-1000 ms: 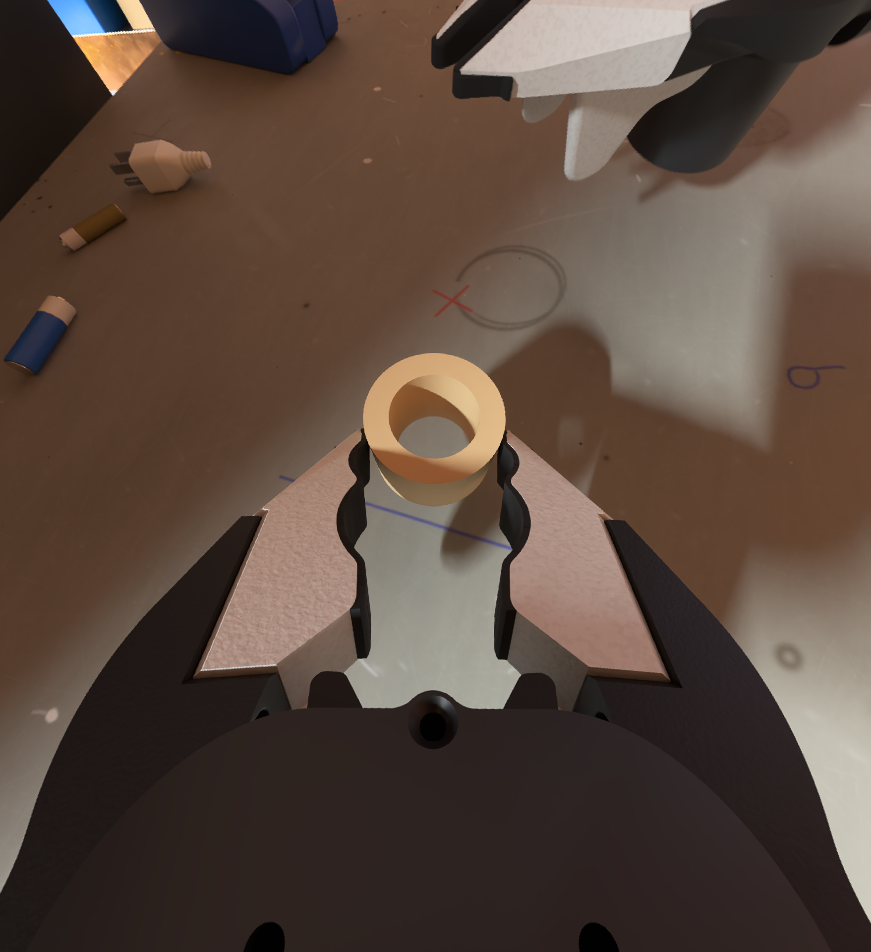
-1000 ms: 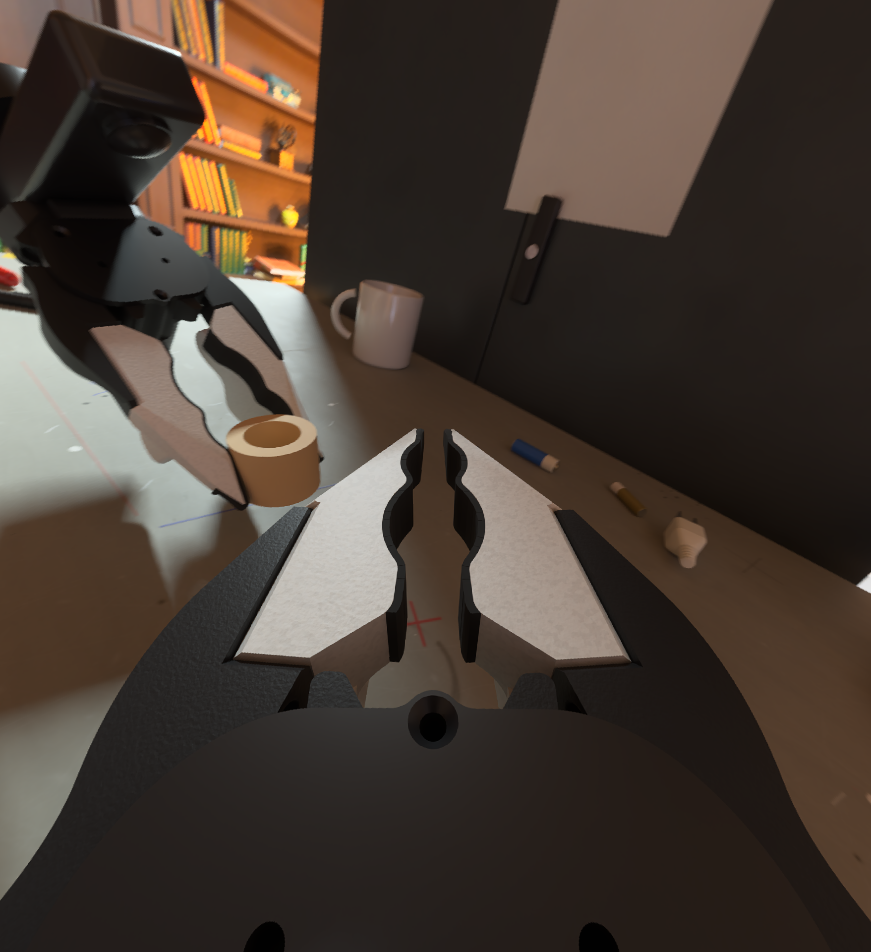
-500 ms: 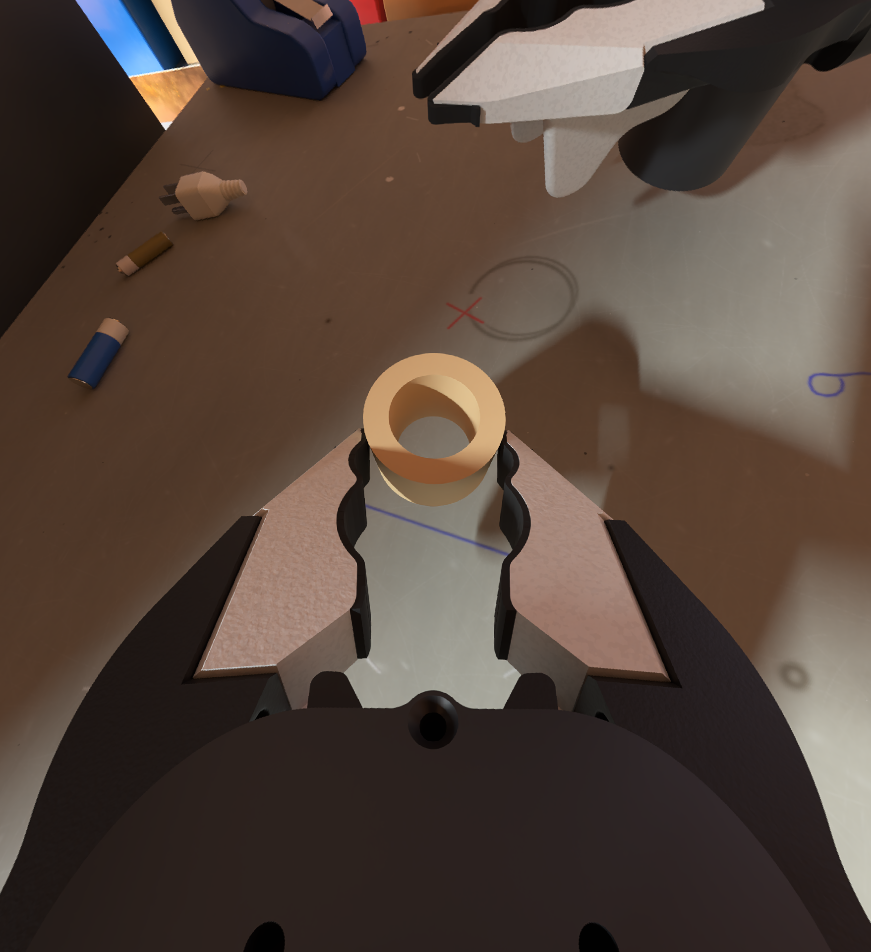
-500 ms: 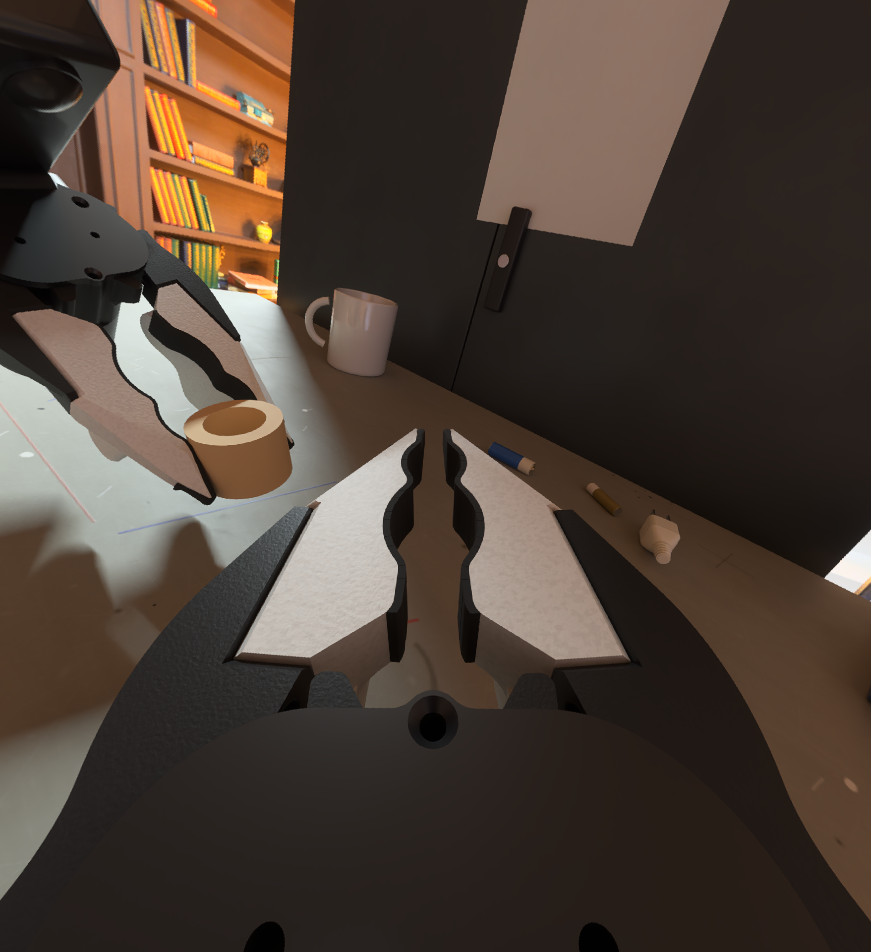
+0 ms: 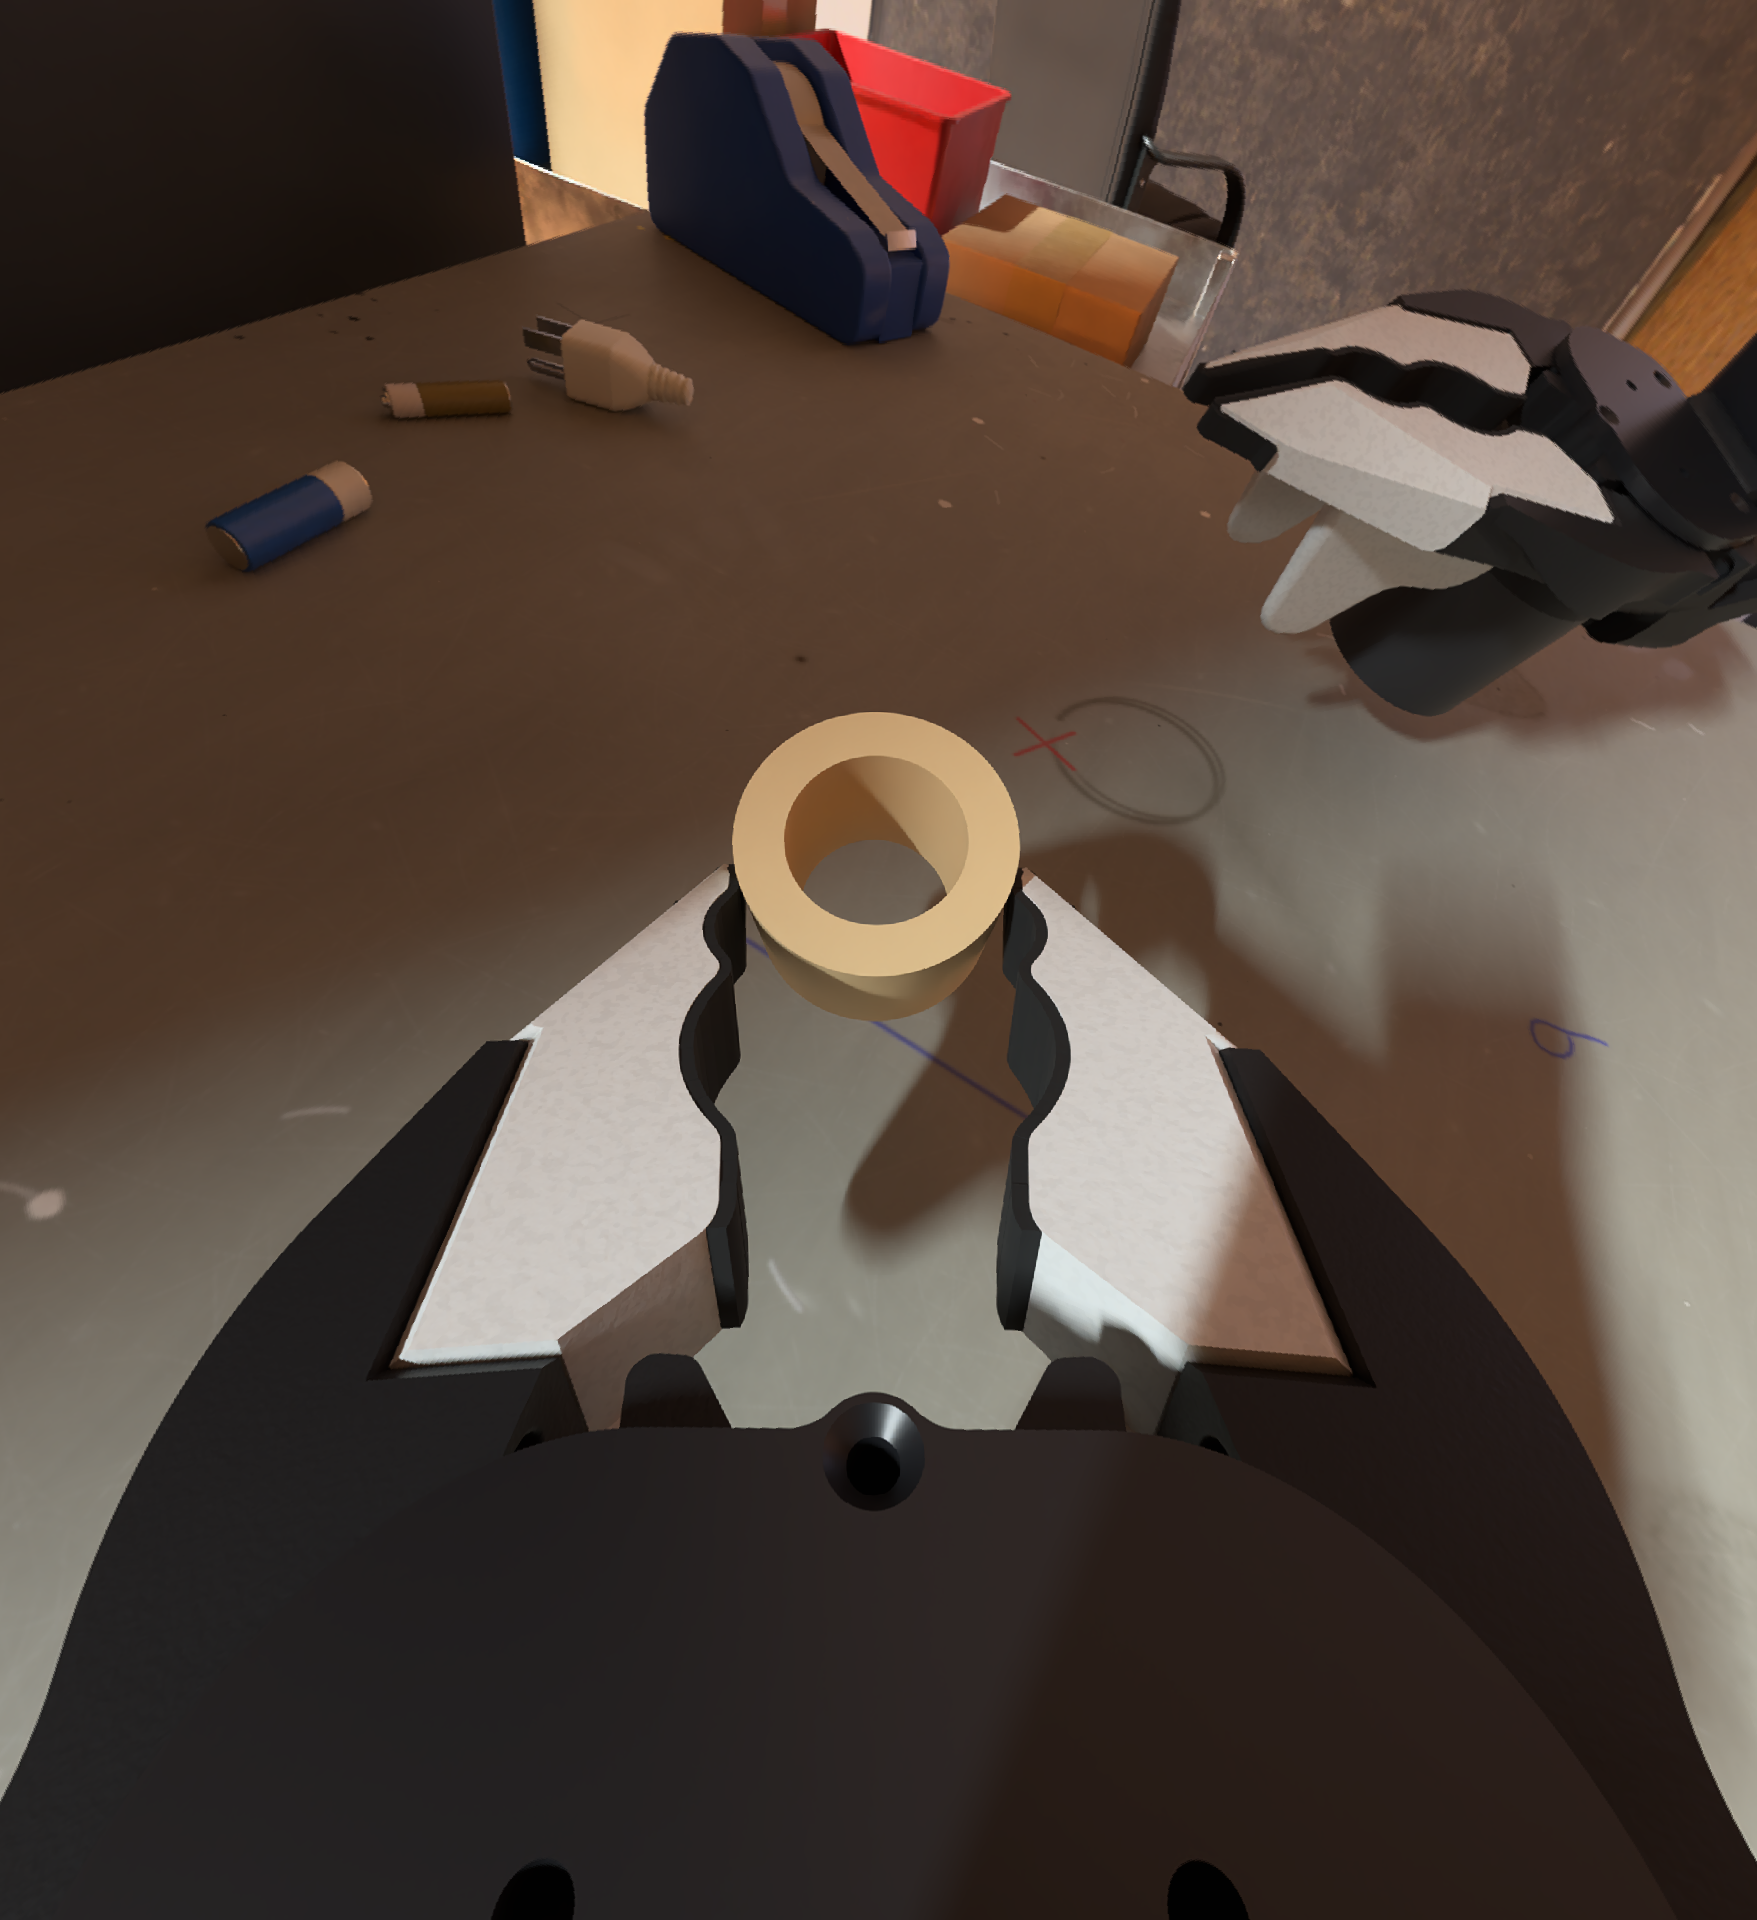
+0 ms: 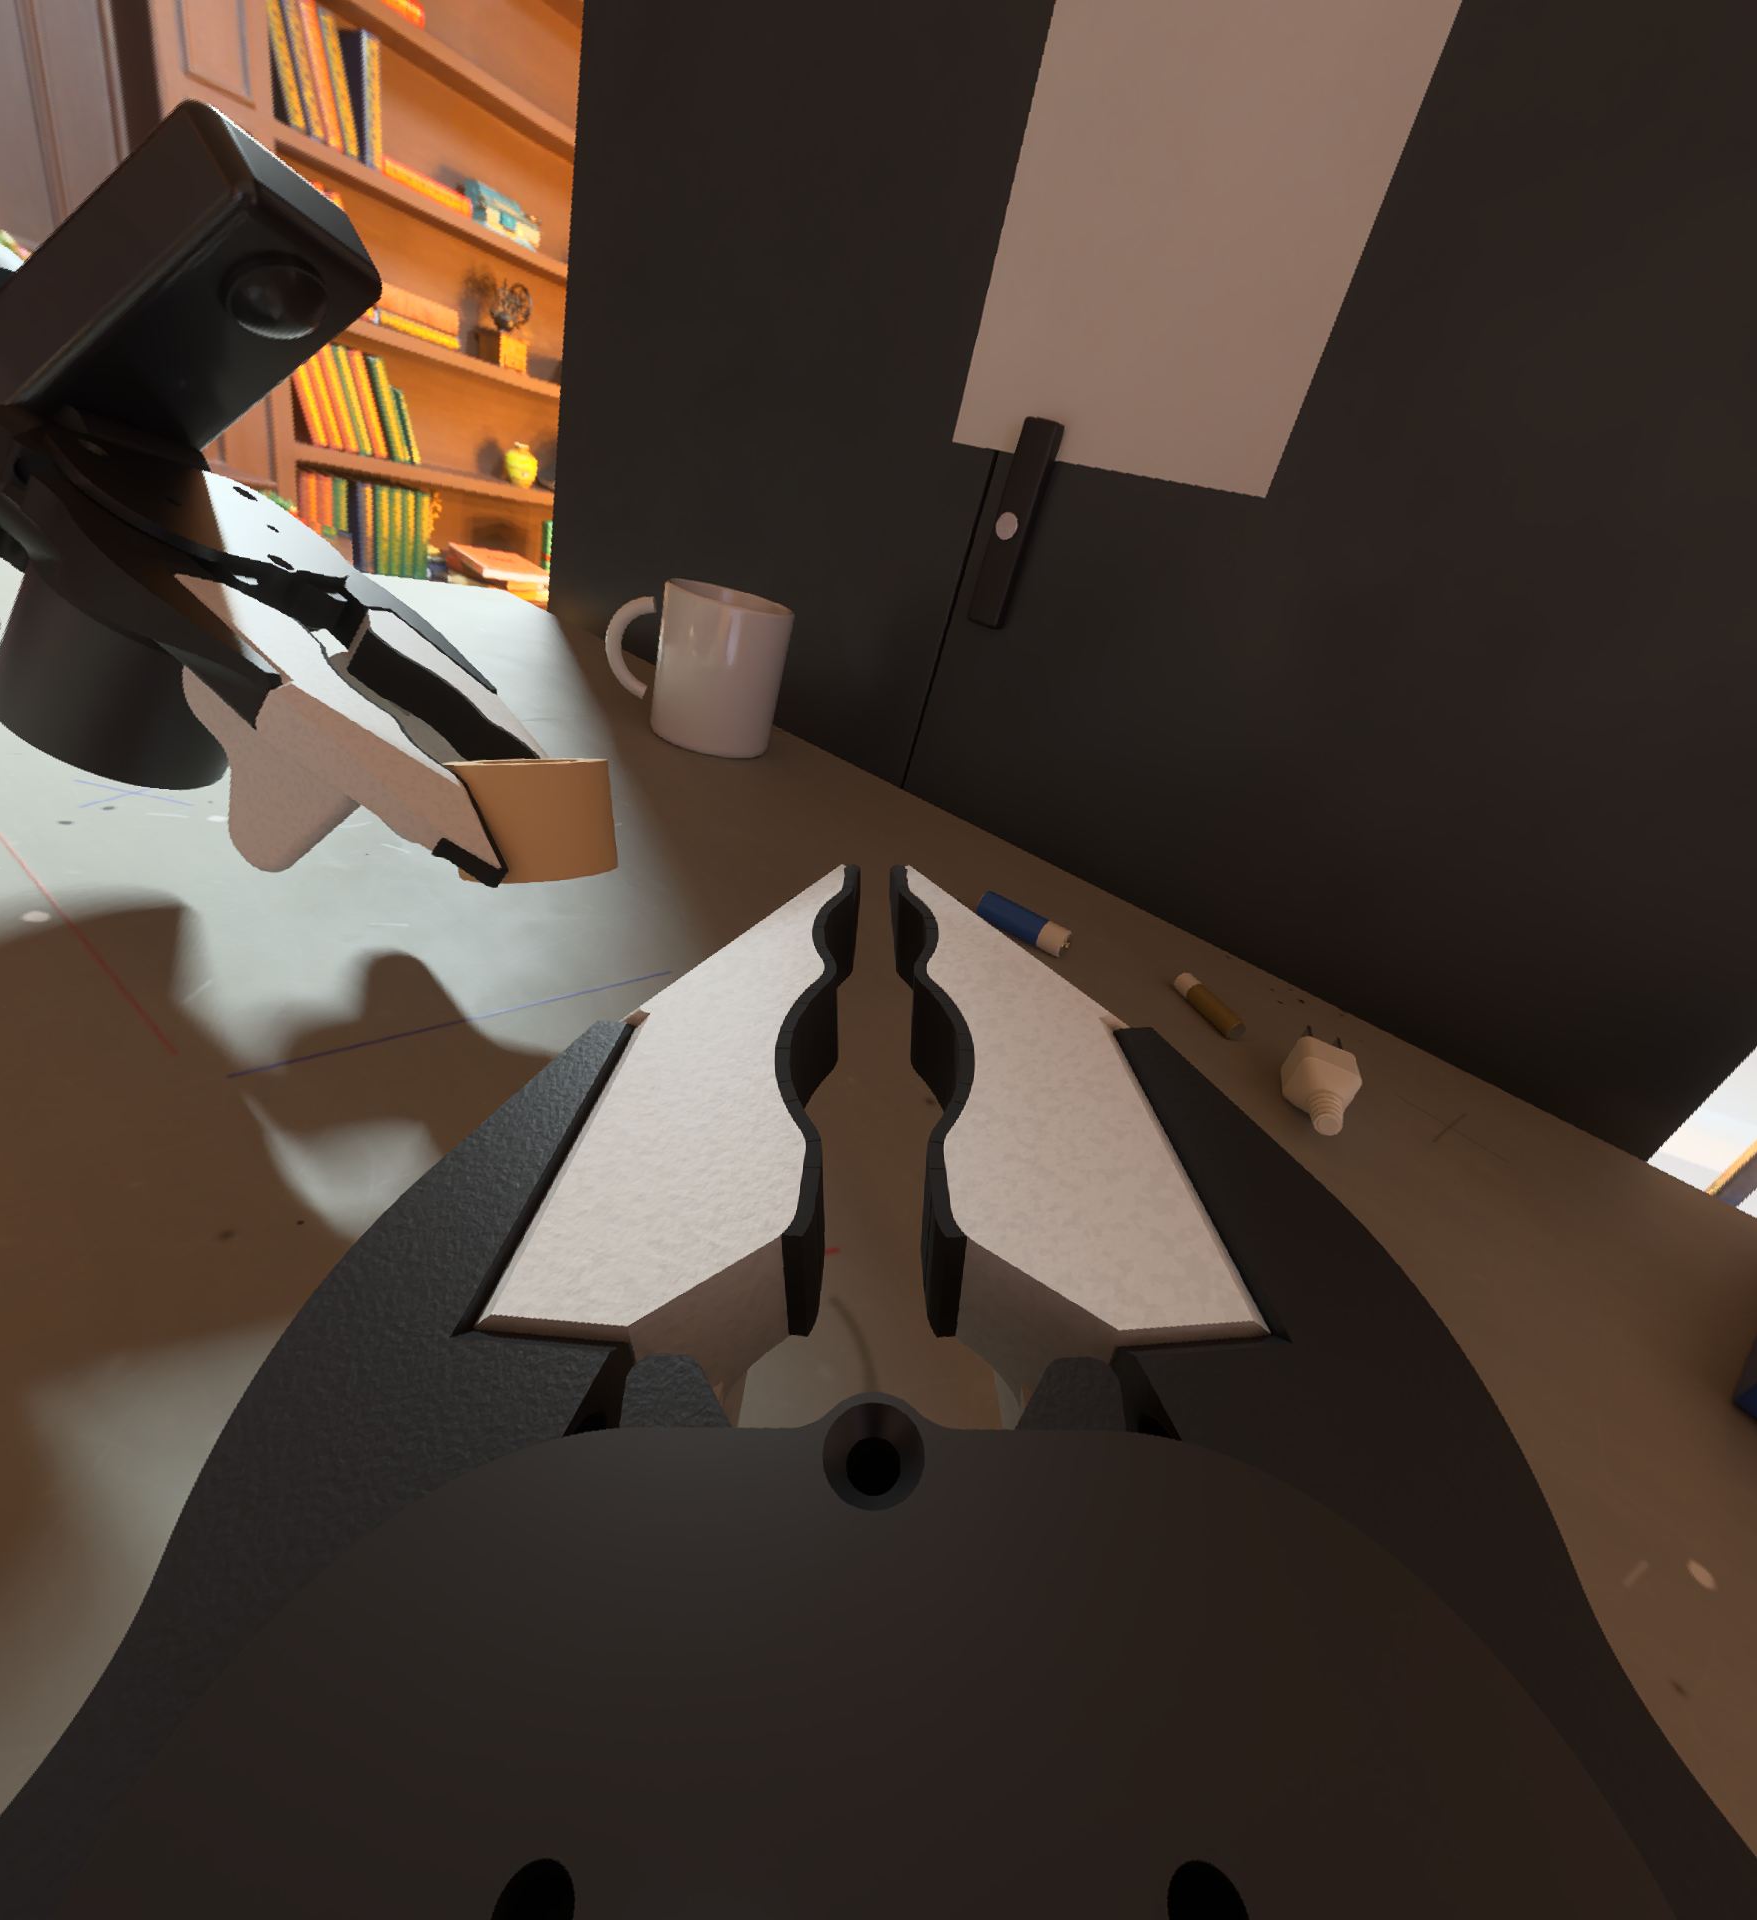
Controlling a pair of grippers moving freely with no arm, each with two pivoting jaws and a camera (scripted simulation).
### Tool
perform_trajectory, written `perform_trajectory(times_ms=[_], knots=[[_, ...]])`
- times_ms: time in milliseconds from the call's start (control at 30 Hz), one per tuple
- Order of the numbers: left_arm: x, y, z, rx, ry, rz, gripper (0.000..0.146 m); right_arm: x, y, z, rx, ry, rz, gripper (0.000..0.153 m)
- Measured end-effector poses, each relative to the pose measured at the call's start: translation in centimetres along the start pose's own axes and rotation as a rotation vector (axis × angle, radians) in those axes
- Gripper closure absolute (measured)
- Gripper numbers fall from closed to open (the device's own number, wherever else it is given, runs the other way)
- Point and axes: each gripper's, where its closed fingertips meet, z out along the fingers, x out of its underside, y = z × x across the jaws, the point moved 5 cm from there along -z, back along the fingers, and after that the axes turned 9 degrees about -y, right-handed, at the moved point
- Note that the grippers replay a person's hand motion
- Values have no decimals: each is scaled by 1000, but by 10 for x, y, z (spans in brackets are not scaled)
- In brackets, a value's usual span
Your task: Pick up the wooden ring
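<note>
**A:** Where is the wooden ring (image 5: pixel 875 852)?

**B:** Between the very tips of the left gripper (image 5: pixel 875 914), bore facing the camera, clear of the worktop (image 5: pixel 541 665). Its shadow lies on the surface below it, so I judge it lifted. The jaws are clamped on its two sides.

**A:** And seen from the other side?

**B:** In the right wrist view the ring (image 6: pixel 552 821) pokes out past the left gripper's (image 6: pixel 479 821) tips, with air under it.

**A:** What about the right gripper (image 6: pixel 875 894)?

**B:** Its jaws are nearly together with only a thin slit between them, and they hold nothing. Relative to the ring it hangs off to the right and beyond (image 5: pixel 1258 488), well apart.

**A:** What else lies around the ring?

**B:** Beyond it to the left are a blue battery (image 5: pixel 292 512), a smaller brown one (image 5: pixel 448 397) and a pale plug (image 5: pixel 606 364). Farther back is a navy tape dispenser (image 5: pixel 791 187) with a red bin (image 5: pixel 915 114) behind. A white mug (image 6: pixel 713 675) stands by the dark wall, past the ring in the right wrist view.

**A:** What could go wrong?

**B:** The hold is only at the tips, on a smooth curved wall. A jerk or a tilt could let the ring squirt forward and drop, then roll among the batteries. Loosening the jaws would do the same. I also judge that the right gripper could knock the ring if it drifts closer.
</note>
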Motion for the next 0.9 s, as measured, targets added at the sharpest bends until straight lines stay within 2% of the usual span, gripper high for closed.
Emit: perform_trajectory(times_ms=[167,433,900], knots=[[4,-1,3,4,14,14,96,0,-2,0,26,1,-6,147],[9,-12,12,-15,39,166,96,0,-4,-2,44,3,-6,147],[13,-16,16,6,96,202,96,1,-10,-3,68,-7,47,147]])
